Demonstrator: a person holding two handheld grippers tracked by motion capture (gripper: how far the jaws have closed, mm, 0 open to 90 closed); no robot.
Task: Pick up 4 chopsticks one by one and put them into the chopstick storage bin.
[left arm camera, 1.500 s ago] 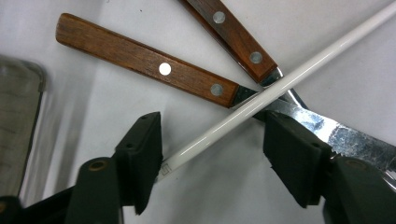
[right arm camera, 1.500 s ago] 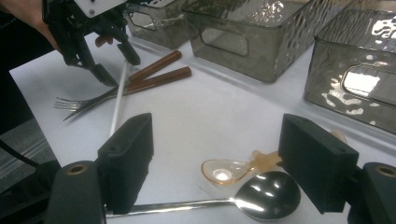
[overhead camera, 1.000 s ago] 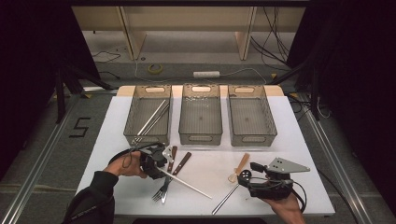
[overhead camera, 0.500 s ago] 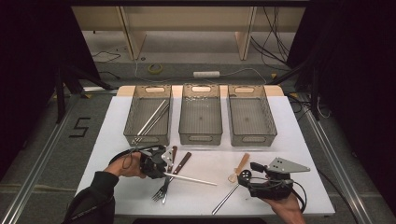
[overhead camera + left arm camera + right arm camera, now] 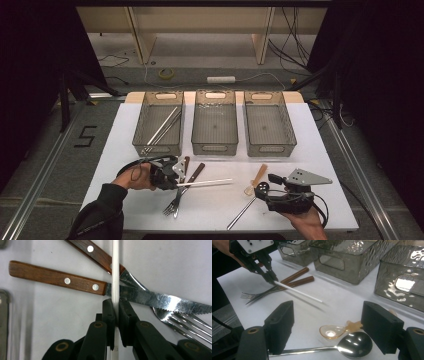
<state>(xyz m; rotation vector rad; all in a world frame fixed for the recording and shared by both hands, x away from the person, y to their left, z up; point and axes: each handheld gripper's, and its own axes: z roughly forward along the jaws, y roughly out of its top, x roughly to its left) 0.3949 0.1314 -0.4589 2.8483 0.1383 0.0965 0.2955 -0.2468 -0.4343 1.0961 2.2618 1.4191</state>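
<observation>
White chopstick (image 5: 205,183) being clamped at one end by left gripper (image 5: 172,181), pointing toward 3 o'clock; likely light, stiff, slippery. Right gripper (image 5: 327,325) idling, jaws apart, over metal spoon (image 5: 352,345).

One readable mark: a single digit on the floor.

A black number "5" (image 5: 86,136) stands on the grey floor beside the white table, off to the left of, and beyond, my left hand-held gripper (image 5: 172,176); I can read nothing else.
</observation>
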